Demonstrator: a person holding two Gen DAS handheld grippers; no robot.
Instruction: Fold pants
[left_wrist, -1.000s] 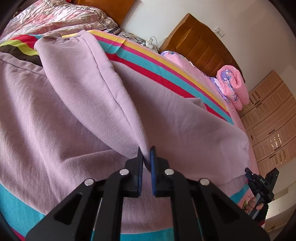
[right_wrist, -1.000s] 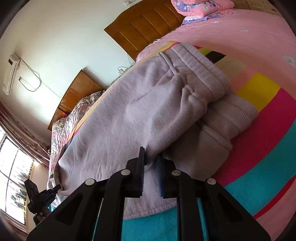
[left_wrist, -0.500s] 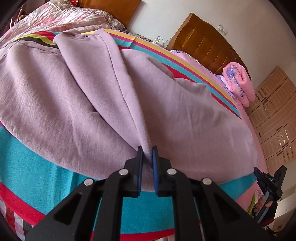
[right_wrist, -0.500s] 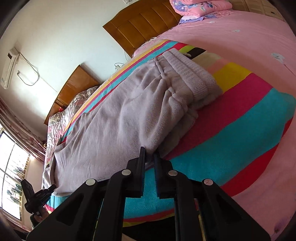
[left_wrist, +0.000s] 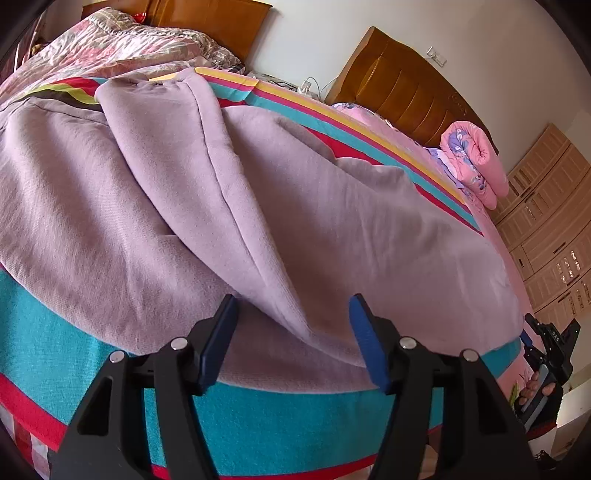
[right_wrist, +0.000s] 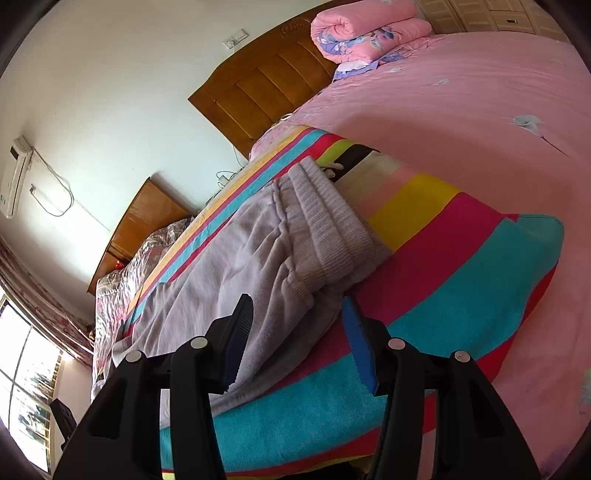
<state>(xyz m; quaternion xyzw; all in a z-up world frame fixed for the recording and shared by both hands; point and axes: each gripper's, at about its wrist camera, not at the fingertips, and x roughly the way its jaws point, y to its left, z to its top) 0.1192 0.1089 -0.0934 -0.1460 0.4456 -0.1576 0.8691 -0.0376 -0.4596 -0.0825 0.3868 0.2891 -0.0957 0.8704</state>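
Lilac sweatpants (left_wrist: 258, 206) lie spread along the near edge of a striped blanket (left_wrist: 258, 417) on the bed. A raised fold of a leg runs down toward my left gripper (left_wrist: 293, 338), which is open with the cloth's edge between its blue pads, not pinched. In the right wrist view the pants (right_wrist: 266, 258) show their ribbed waistband end (right_wrist: 332, 229), doubled over. My right gripper (right_wrist: 297, 339) is open just before the hem near the waistband. The right gripper also shows far right in the left wrist view (left_wrist: 546, 354).
The striped blanket (right_wrist: 461, 266) lies over a pink sheet (right_wrist: 480, 96). A rolled pink quilt (right_wrist: 365, 26) sits by the wooden headboard (right_wrist: 273, 81). A second bed with a crumpled quilt (left_wrist: 110, 44) stands beyond. Wardrobes (left_wrist: 554, 221) line the right wall.
Both grippers pulled the pants toward the bed's near edge, then opened and let go. The cloth now lies flat on the blanket.
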